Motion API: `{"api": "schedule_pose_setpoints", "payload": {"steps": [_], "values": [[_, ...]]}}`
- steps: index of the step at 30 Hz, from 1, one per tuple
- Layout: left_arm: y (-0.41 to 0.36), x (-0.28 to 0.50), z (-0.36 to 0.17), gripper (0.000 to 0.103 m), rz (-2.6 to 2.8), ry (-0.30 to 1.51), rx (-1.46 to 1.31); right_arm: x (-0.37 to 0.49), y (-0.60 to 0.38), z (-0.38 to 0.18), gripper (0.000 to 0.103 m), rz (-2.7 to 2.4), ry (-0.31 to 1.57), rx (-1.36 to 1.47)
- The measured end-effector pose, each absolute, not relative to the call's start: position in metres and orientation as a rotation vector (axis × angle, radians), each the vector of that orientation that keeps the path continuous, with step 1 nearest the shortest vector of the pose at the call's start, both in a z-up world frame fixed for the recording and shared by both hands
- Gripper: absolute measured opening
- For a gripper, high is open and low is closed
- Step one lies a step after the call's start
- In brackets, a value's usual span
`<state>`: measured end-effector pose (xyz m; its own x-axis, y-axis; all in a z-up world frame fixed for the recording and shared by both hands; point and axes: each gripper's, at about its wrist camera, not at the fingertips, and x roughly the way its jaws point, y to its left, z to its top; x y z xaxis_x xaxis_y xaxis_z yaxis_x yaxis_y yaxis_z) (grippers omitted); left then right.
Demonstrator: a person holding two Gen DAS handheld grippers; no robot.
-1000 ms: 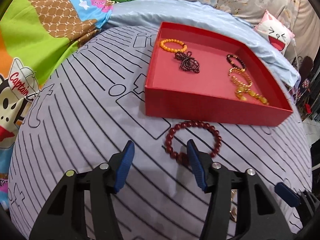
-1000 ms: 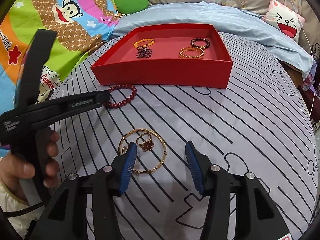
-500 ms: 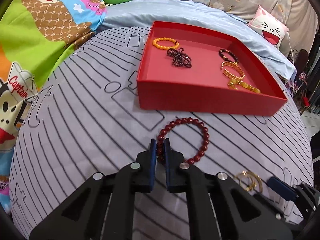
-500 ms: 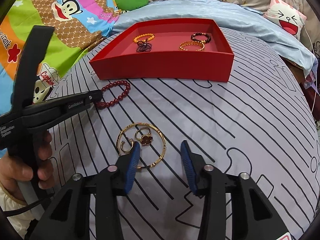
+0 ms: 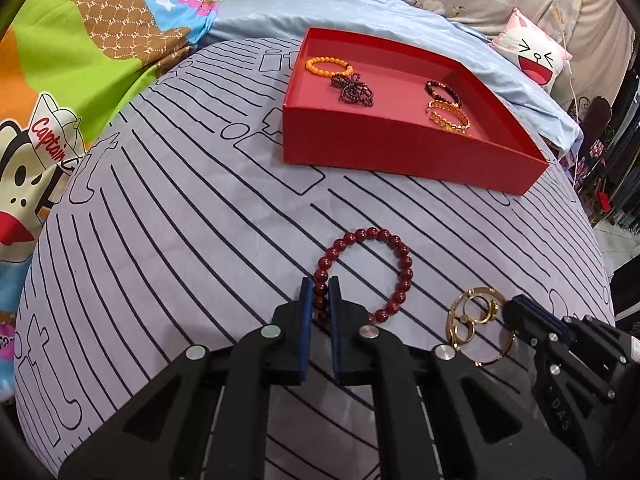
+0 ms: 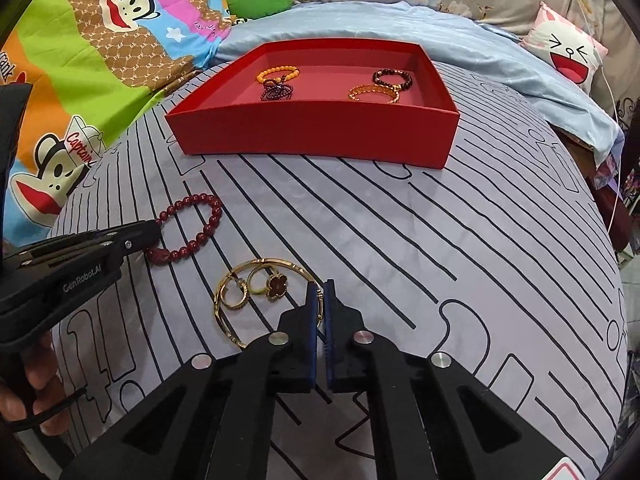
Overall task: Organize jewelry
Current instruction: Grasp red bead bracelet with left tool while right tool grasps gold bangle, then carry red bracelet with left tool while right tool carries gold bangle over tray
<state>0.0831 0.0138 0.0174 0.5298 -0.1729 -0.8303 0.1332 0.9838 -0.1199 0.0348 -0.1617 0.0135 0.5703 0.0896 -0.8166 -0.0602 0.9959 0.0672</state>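
On striped cloth, round glossy dark-red bead bracelet.

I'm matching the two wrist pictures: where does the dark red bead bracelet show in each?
Left wrist view: dark red bead bracelet at lower centre, its near-left beads clamped in the left gripper.
Right wrist view: bracelet at left, beside that gripper's tip.
Shared landmark: the red tray lies beyond it in both.

Bare sheet before red tray.
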Motion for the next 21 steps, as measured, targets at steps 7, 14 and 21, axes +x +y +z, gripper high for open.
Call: {"api": "schedule_pose_setpoints", "payload": {"steps": [7, 14, 21], "values": [[0.014, 0.080, 0.028, 0.007, -0.202, 0.978, -0.056, 0.034, -0.172, 0.027, 0.003, 0.077, 0.925, 0.069], [0.011, 0.080, 0.044, 0.007, -0.225, 0.952, -0.063, 0.036, -0.178, 0.054, 0.003, 0.079, 0.864, 0.083], [0.001, 0.081, 0.073, 0.007, -0.275, 0.914, -0.054, 0.046, -0.180, 0.082, 0.003, 0.084, 0.799, 0.084]]}}
